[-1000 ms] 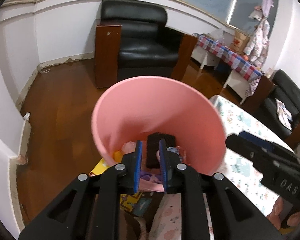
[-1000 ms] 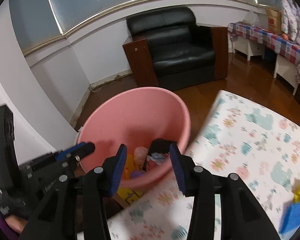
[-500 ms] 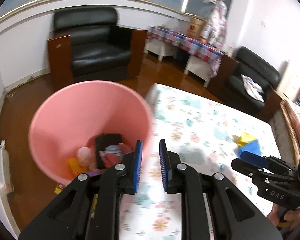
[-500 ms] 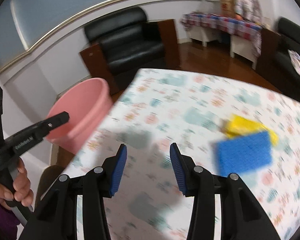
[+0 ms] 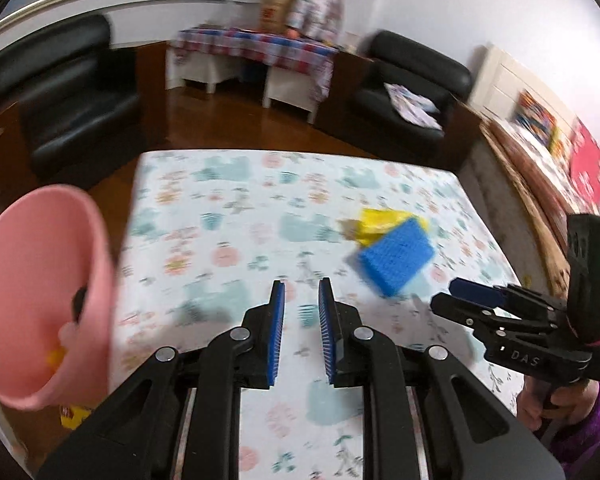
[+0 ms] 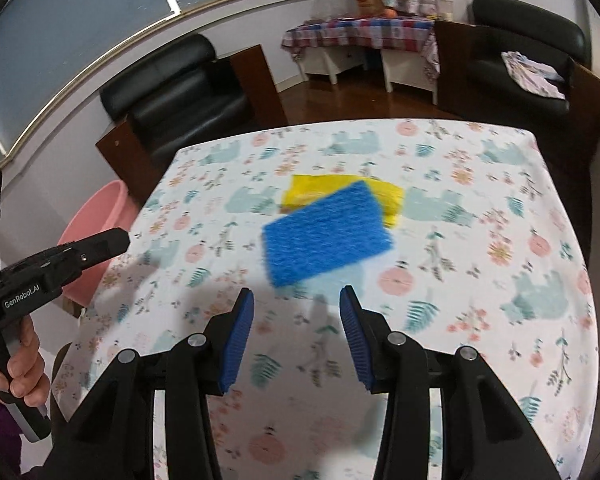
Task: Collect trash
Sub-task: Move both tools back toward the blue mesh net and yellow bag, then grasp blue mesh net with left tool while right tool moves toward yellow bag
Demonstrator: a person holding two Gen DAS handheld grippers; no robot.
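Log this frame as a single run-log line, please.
phase: reaching for trash | left gripper: open, empty | right gripper: open, empty | blue sponge over yellow item on table | pink bucket beside table

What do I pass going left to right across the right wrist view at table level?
Left gripper → pink bucket → blue sponge → yellow cloth, partly under the sponge.

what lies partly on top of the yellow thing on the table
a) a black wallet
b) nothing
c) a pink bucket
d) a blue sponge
d: the blue sponge overlaps the near edge of the yellow thing on the patterned tablecloth, while the pink bucket stands off the table's left side.
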